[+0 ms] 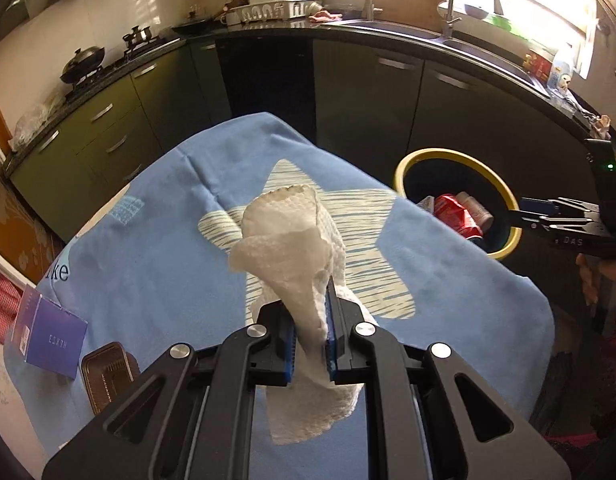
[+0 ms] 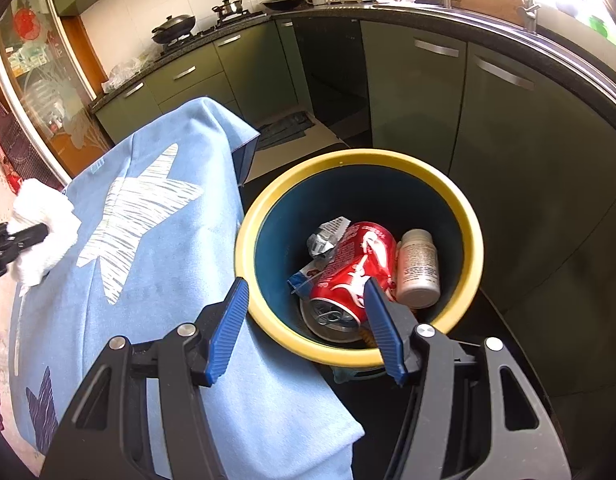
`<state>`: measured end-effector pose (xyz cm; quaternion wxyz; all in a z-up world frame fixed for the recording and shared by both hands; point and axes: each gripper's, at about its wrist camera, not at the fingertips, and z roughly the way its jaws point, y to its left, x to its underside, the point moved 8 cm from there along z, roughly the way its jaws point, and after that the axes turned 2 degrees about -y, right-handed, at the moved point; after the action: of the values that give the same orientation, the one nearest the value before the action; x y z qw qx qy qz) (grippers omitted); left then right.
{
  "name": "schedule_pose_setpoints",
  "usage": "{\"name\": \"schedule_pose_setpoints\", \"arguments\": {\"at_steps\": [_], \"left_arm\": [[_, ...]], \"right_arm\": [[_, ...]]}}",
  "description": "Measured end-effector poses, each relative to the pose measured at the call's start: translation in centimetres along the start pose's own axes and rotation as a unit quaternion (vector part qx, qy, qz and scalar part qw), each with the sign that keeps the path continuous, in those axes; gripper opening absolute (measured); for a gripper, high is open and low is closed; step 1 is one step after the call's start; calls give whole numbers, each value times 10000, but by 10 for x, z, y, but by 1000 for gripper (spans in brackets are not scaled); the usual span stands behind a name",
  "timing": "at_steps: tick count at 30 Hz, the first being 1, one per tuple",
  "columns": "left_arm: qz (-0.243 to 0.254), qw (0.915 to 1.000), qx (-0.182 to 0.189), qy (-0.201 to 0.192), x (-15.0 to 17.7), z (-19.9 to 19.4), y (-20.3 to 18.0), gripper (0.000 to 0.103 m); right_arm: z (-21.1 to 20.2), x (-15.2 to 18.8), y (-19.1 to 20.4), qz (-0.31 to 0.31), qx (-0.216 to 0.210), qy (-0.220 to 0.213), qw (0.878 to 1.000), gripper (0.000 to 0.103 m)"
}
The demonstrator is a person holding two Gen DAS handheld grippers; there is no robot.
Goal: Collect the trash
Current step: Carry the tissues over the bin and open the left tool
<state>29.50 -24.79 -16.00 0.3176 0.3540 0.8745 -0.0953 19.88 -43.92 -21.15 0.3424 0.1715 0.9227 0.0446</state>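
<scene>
Left gripper [image 1: 311,344]: angled downward above the surface [image 1: 155,248], blue ribbed fingers [image 1: 288,350] clenched on a paper towel [image 1: 295,240]. The towel is white, embossed and crumpled, raised clear of the cloth.

Right gripper [image 2: 305,320]: angled down at the bin [image 2: 267,320], fingers spread and empty, straddling its near rim.

Cloth [image 2: 155,280]: pale blue fabric with a white star print, draped over the surface.

Bin: round, yellow rim, dark blue interior, just beside the surface. It holds a dented red can [image 2: 354,268], a white plastic bottle [image 2: 418,268] and a crumpled wrapper [image 2: 326,236].

Box [image 1: 51,330]: purple cardboard, at the left edge of the surface.
</scene>
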Motion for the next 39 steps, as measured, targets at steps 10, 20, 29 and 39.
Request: {"name": "schedule_pose_setpoints", "arguments": {"at_steps": [10,20,29,39], "left_arm": [[781,9940,769,-37,-65,3,-108,12],[1273,9816,1311,550,-112,93,-207,13],[1302,9815,1184,756,-129,167,-234,40],[724,9896,1225,196,-134,118,-188,77]], "right_arm": [[-35,8,-58,434,354,-401,9976,57],[-56,27,-114,997,500,-531,9923,57],[-51,34,-128,1198,483,-479,9905,60],[-45,34,-121,1124,458,-431,9917,61]]}}
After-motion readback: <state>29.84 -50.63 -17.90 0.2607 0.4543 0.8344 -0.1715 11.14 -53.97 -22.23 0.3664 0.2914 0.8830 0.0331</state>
